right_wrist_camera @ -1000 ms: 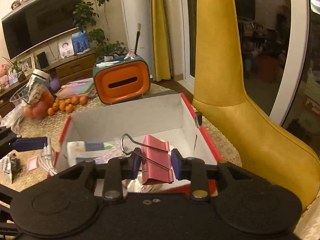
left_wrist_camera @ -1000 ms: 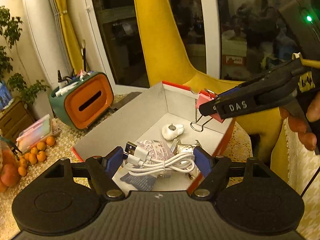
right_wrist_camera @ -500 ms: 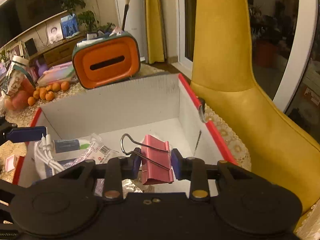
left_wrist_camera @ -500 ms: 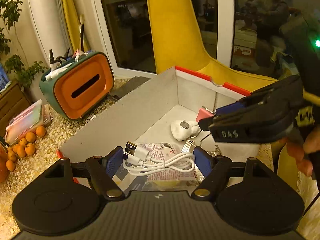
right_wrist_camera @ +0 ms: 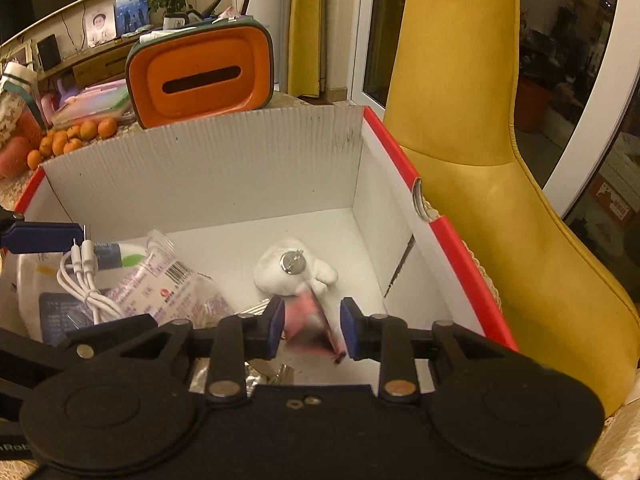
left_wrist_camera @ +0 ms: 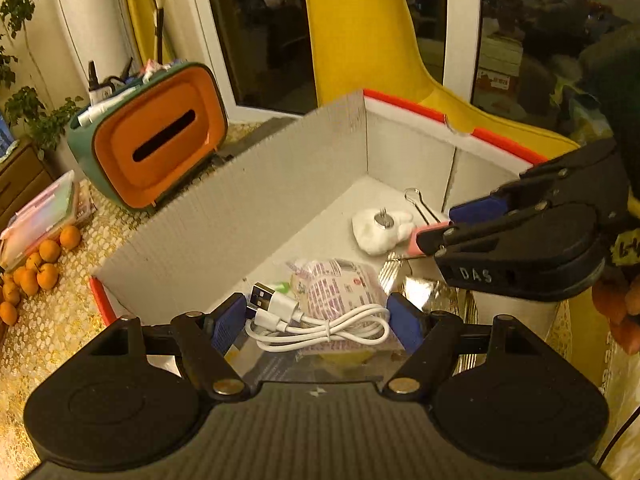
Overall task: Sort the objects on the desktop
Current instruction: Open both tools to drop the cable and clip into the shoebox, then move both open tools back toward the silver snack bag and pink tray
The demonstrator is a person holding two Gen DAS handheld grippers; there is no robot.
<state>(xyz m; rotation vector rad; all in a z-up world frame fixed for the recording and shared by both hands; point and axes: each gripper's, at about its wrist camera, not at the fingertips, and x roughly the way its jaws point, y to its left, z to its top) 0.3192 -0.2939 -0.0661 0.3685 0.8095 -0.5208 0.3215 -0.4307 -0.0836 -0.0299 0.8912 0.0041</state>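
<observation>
A white corrugated box (left_wrist_camera: 224, 216) (right_wrist_camera: 200, 168) with a red rim stands open below both grippers. My left gripper (left_wrist_camera: 318, 320) is shut on a coiled white USB cable (left_wrist_camera: 320, 326) (right_wrist_camera: 80, 280) and hangs over the box's near end. My right gripper (right_wrist_camera: 311, 326) (left_wrist_camera: 440, 226) is low inside the box, shut on a pink binder clip (right_wrist_camera: 306, 320) (left_wrist_camera: 424, 233). The clip looks blurred and tilted between the pads. Its wire handle (left_wrist_camera: 416, 200) sticks out past the fingertips. A white plush keyring (left_wrist_camera: 376, 232) (right_wrist_camera: 288, 272) lies just beyond the clip.
A printed plastic packet (left_wrist_camera: 336, 284) (right_wrist_camera: 176, 288) and crumpled foil (left_wrist_camera: 416, 284) lie in the box. An orange and green tissue-box organiser (left_wrist_camera: 160, 140) (right_wrist_camera: 204, 76) stands behind it, with small oranges (left_wrist_camera: 36, 268) (right_wrist_camera: 72, 136) to the left. A yellow chair (right_wrist_camera: 480, 120) borders the right side.
Both grippers have sunk toward the box, the right one down inside it. The pink clip has tilted in the right grip and its wire handles have left the right wrist view.
</observation>
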